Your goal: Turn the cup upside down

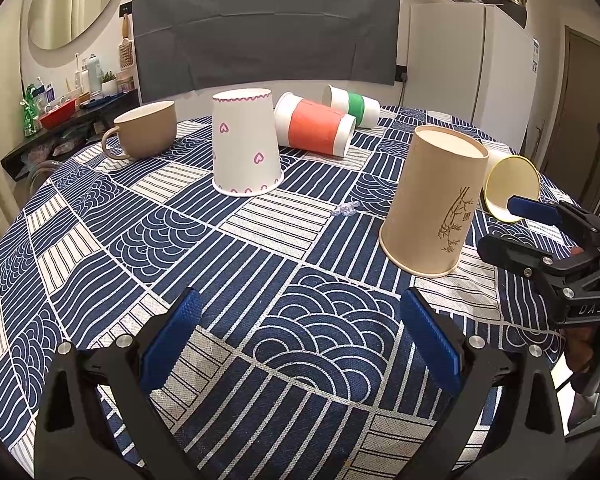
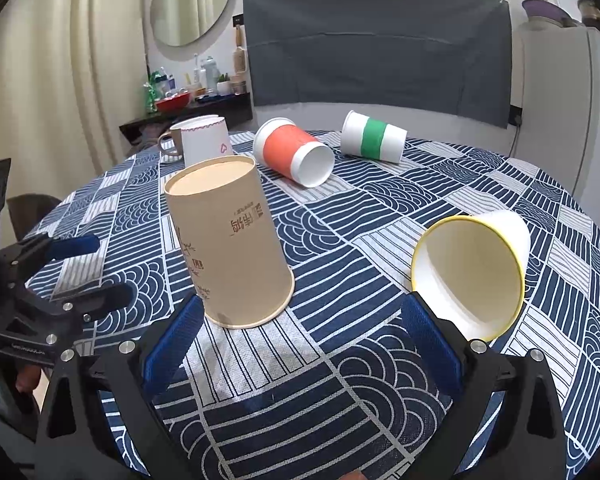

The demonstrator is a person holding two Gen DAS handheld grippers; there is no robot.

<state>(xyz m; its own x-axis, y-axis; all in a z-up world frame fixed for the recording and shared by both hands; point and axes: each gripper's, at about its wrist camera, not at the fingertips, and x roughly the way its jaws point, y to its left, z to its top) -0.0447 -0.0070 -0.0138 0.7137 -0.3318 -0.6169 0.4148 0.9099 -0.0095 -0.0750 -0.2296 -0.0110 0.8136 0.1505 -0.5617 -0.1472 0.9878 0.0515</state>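
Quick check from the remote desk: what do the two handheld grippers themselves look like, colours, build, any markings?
Both match. The left gripper and right gripper each have two black angular plastic fingers with triangular cut-outs, silver round bolt heads and ribbed blue pads on the inner faces. Seen from the side, the right gripper's body carries pale lettering, only partly readable. No cables show; sleeves cannot be made out.

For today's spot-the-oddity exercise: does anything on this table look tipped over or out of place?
Yes. Three paper cups lie on their sides: the orange-banded cup, the green-banded cup behind it, and the yellow-rimmed cup nearest the right gripper. The tan cup and heart-patterned cup stand mouth-down.
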